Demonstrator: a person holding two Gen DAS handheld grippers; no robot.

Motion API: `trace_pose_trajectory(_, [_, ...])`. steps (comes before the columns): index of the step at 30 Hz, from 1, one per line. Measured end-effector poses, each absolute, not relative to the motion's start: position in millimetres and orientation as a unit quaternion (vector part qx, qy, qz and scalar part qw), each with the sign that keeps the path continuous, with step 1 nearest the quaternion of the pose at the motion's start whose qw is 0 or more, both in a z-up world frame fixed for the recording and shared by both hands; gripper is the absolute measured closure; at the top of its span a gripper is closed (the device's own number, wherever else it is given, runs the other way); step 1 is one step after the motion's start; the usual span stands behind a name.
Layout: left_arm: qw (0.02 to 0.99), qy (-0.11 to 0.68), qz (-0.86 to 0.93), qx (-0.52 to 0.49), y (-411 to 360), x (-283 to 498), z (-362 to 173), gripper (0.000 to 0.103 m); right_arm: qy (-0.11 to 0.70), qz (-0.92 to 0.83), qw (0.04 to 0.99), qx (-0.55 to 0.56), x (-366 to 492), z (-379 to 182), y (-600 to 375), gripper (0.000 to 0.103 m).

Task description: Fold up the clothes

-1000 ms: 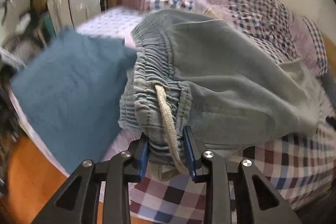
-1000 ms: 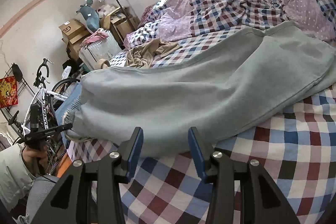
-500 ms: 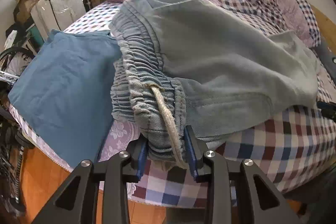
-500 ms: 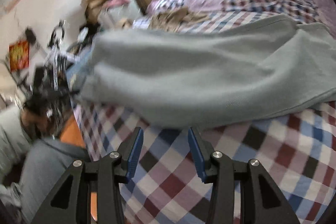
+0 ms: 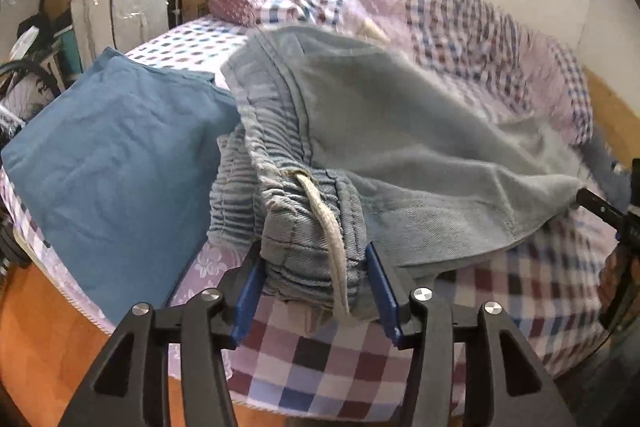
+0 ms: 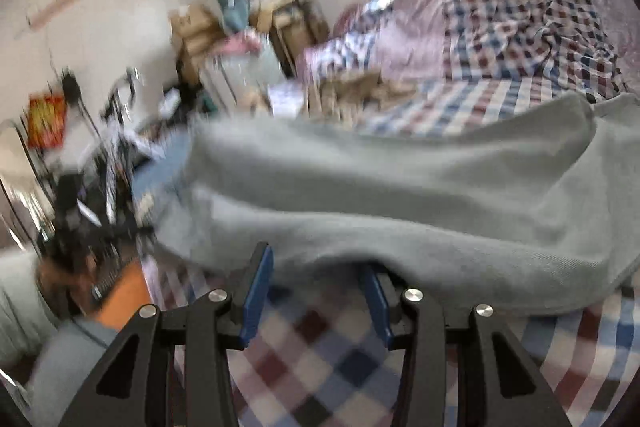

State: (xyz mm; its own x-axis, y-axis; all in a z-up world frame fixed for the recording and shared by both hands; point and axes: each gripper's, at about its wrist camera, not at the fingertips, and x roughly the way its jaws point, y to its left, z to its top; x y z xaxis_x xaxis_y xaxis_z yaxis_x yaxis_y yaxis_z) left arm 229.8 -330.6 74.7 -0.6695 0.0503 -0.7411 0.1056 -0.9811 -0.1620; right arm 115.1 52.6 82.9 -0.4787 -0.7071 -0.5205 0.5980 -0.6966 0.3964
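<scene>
Blue-padded fingers of the left gripper [image 5: 316, 291] clamp the gathered elastic waistband, with its cream drawstring [image 5: 326, 227], of the pale grey-green sweatpants [image 5: 400, 131] at the bed's near edge. The right gripper [image 6: 316, 291] stands wide, its far pad under the sweatpants' hem. A folded blue cloth [image 5: 116, 163] lies beside them on the checked bedsheet [image 5: 320, 359].

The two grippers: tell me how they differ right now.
The left gripper is shut on the pants at the bunched waistband, drawstring between its fingers; the right gripper is open, holding nothing. The left lifts cloth off the bed; the right sits low at the pants' edge, which drapes over one fingertip. Both have black arms with blue pads.
</scene>
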Motion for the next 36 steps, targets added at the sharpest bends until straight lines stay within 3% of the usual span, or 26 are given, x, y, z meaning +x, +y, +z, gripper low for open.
trace_pose_trajectory(7, [0.020, 0.134, -0.913, 0.385, -348.9, 236.6, 79.3, 0.041, -0.121, -0.820, 0.402, 0.388, 90.3, 68.7, 47.6, 0.054])
trace_pose_trajectory(19, [0.014, 0.087, -0.897, 0.433, -327.2, 212.5, 59.5, 0.041, 0.020, -0.800, 0.419, 0.429, 115.2, 50.6, 21.5, 0.053])
trace_pose_trajectory(24, [0.013, 0.067, -0.898, 0.434, -319.3, 212.4, 56.3, 0.050, 0.072, -0.788, 0.424, 0.440, 127.6, 42.5, 16.8, 0.053])
trace_pose_trajectory(31, [0.002, 0.069, -0.904, 0.422, -319.2, 217.9, 59.3, 0.061, 0.062, -0.837, 0.392, 0.376, 126.1, 48.0, 12.4, 0.053])
trace_pose_trajectory(36, [0.004, 0.095, -0.911, 0.402, -330.8, 225.0, 67.8, 0.063, 0.089, -0.834, 0.396, 0.373, 123.7, 43.9, 15.4, 0.055])
